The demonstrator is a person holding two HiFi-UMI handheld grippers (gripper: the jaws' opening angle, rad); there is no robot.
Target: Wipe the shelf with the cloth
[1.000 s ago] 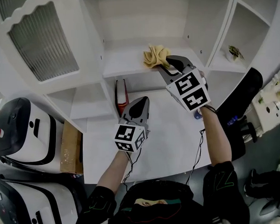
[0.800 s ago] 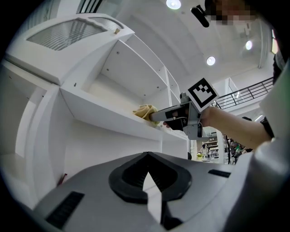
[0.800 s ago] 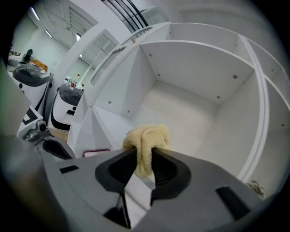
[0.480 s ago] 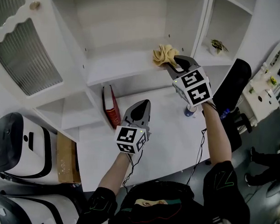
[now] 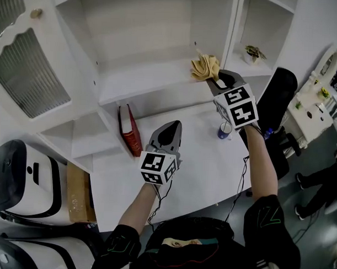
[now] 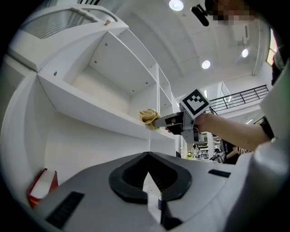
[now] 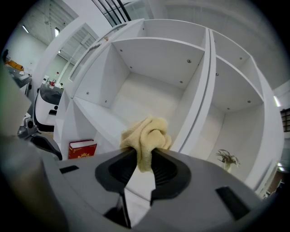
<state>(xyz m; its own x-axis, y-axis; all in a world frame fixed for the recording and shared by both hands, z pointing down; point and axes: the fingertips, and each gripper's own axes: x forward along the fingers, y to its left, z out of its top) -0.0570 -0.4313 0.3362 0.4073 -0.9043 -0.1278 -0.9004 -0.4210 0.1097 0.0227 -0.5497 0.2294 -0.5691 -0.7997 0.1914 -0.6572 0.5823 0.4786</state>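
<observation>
A crumpled yellow cloth is clamped in my right gripper, which is shut on it at the right end of the white shelf, just above its front edge. The right gripper view shows the cloth bunched between the jaws, with the shelf board beyond. From the left gripper view the cloth sits at the shelf's right end. My left gripper is shut and holds nothing, hovering over the white table below the shelf.
A red book leans under the shelf at the left. A blue cup stands on the table under my right hand. A small plant sits in the right compartment, past the upright divider. A cabinet door hangs open at left.
My right gripper with the cloth has slid to the right along the shelf, toward the divider. The head view has shifted too. My left gripper has stayed in place.
</observation>
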